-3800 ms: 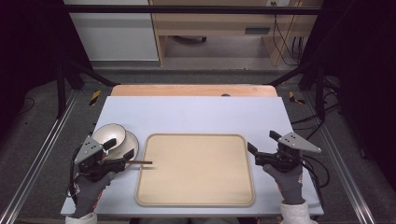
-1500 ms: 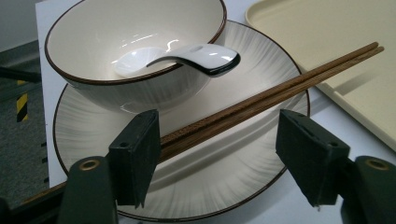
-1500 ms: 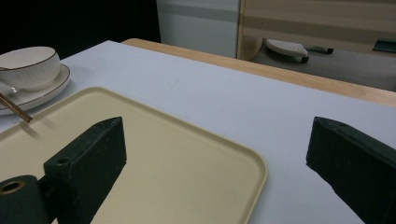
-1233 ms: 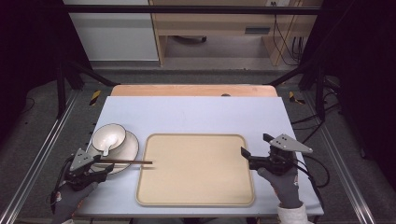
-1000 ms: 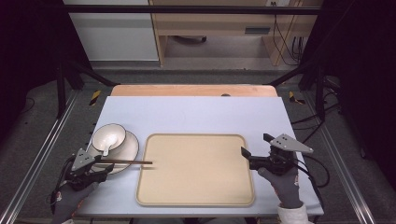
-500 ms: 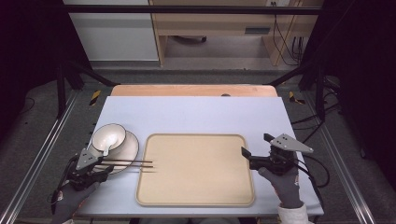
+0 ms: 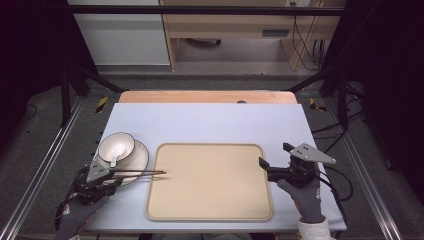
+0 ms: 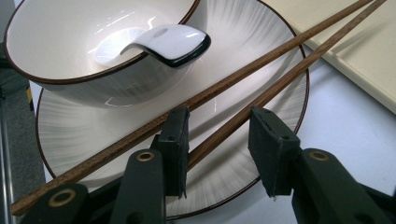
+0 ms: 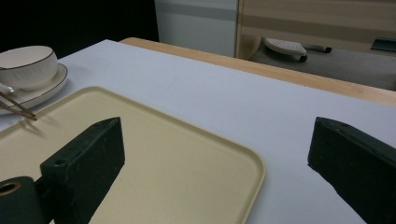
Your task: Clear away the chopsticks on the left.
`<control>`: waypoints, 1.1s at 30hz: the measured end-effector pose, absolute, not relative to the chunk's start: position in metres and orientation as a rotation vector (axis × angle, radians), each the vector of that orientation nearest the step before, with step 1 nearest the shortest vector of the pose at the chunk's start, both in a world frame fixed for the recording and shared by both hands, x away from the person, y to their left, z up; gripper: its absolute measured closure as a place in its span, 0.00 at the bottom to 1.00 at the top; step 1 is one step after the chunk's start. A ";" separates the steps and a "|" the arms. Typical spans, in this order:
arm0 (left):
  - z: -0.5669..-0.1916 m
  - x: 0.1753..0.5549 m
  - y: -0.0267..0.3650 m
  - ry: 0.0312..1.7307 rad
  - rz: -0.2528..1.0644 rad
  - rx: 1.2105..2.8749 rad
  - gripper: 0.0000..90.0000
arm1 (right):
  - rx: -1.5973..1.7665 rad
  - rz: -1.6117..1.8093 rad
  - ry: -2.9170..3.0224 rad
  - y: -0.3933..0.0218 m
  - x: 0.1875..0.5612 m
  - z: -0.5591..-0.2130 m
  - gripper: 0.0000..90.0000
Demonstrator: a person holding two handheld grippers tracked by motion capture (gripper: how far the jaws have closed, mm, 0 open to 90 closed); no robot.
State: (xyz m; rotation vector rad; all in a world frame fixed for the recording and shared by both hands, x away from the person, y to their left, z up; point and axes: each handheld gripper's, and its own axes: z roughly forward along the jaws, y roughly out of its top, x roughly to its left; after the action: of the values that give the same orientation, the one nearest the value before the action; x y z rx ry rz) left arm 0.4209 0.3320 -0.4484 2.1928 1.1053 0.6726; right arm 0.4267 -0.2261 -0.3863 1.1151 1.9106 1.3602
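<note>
- Since earlier frame: left gripper (image 8: 218, 140) drew back toward table's near-left corner; jaws have just been closing, half-spread, one chopstick between, not yet pinched.
- Chopsticks (image 8: 261, 70) lie across plate (image 8: 84, 140) beside bowl (image 8: 70, 51) w/ spoon (image 8: 159, 42), tips over tray (image 7: 210, 182).
- Tip: gather both sticks before squeezing; 2nd lies outside the jaws.
- Right gripper (image 9: 215, 154) wide apart, holding nothing, at tray's edge.

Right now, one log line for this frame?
left gripper: jaws just closing around one of two chopsticks, no clear pinch | chopsticks: lying across plate | right gripper: jaws open, over tray edge
</note>
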 end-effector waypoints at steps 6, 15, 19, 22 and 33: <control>-0.447 0.421 0.331 1.140 0.702 2.191 0.76 | 1.113 1.355 1.912 -0.226 0.427 -0.386 0.04; -0.446 0.422 0.323 1.172 0.690 2.164 0.89 | 1.114 1.350 1.917 -0.225 0.427 -0.387 0.04; -0.446 0.423 0.322 1.181 0.673 2.155 0.91 | 1.112 1.345 1.920 -0.225 0.428 -0.388 0.04; -0.446 0.423 0.322 1.190 0.663 2.149 0.93 | 1.110 1.340 1.923 -0.225 0.428 -0.388 0.04; -0.448 0.431 0.317 1.210 0.589 2.137 0.87 | 1.106 1.337 1.924 -0.225 0.428 -0.388 0.04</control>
State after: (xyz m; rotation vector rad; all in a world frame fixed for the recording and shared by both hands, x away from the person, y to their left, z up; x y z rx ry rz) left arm 0.4305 0.3171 -0.4482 2.1372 1.2095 0.5887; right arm 0.4279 -0.2246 -0.3882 1.1060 1.9242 1.3373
